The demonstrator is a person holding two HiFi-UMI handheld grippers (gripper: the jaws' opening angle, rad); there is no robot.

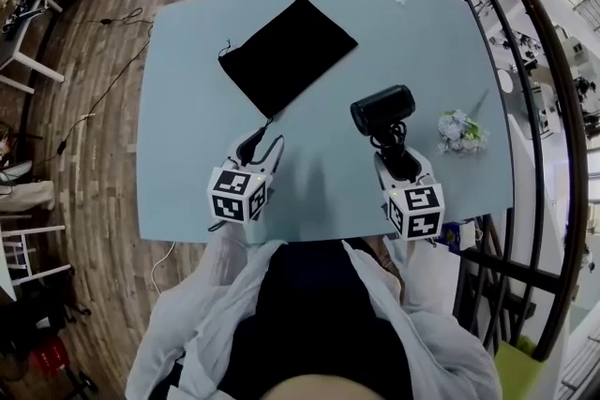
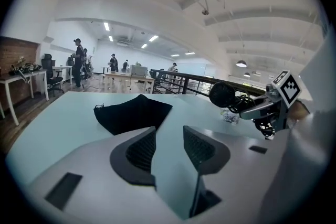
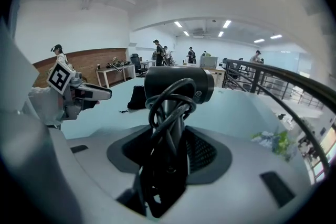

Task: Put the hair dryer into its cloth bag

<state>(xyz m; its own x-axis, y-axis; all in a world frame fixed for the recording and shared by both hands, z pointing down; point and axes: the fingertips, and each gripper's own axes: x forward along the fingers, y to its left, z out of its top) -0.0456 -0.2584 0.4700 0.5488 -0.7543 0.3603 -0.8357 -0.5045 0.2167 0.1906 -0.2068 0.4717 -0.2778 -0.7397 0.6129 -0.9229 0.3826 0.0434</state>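
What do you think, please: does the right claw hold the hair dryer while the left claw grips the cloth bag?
The left claw is open and empty; the left gripper view shows the cloth bag on the table beyond it. The right claw holds the hair dryer.

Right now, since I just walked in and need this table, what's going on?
A person at the light blue table holds a gripper in each hand. The right gripper is clamped on the handle of a black hair dryer, cord wound round it. The left gripper is open and empty, pointing toward the black cloth bag lying flat on the table. The dryer is not yet in the bag.
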